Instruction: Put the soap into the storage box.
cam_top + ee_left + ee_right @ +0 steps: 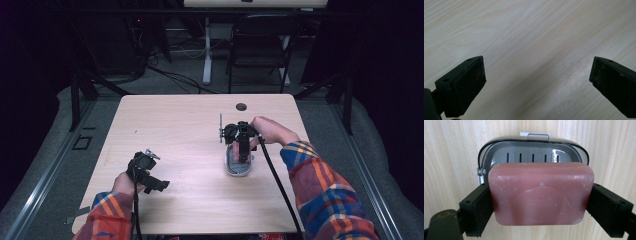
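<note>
The right tool (541, 202) is clamped on a pink bar of soap (541, 193), one black jaw pressed to each short end of the bar. In the right gripper view the soap sits in front of an open grey soap dish (534, 147), whose slotted floor and dark rim show at 12 o'clock from the bar, with a small metal clasp at the far edge of the dish; whether the bar touches the dish I cannot tell. In the high view the right tool (242, 150) points down over the soap dish (238, 167), which lies on the tabletop (175, 120) right of centre, with the person's right hand (270, 131) at about 2 o'clock from it.

The left tool (537, 75) is spread wide with nothing between its jaws, just bare pale wood beneath. In the high view the left tool (150, 177) lies low near the tabletop's front left, at about 8 o'clock from the dish and well apart from it.
</note>
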A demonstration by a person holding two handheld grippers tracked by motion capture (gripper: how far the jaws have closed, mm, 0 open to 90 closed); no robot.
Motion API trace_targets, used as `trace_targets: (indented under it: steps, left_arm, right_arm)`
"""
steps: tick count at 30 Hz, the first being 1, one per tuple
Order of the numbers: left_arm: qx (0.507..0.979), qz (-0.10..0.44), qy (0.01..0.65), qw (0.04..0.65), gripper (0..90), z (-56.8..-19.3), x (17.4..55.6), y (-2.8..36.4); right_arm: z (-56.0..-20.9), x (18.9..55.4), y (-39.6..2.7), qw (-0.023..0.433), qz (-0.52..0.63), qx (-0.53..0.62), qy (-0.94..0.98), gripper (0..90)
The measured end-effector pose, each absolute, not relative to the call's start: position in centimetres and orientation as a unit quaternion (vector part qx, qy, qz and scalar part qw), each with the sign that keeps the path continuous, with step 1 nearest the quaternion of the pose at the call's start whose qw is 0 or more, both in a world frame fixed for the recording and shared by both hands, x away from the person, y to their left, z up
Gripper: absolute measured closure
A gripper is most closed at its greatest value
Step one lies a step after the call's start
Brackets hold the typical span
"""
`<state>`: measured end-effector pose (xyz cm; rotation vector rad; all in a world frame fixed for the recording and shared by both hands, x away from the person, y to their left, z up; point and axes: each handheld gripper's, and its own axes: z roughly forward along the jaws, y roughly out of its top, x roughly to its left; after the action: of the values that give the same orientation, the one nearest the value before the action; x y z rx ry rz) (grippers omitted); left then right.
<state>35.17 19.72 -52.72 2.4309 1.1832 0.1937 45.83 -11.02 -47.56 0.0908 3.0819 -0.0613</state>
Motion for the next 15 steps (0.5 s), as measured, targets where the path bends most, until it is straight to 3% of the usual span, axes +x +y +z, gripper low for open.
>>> trace_targets:
  steps: [15]
  left_arm:
    - [0.878,0.069,0.424,0.212,0.5,-52.7,35.2,19.7]
  right_arm:
    - [-49.8,45.8,-10.2,0.028,-0.044,0.034,0.998,12.9]
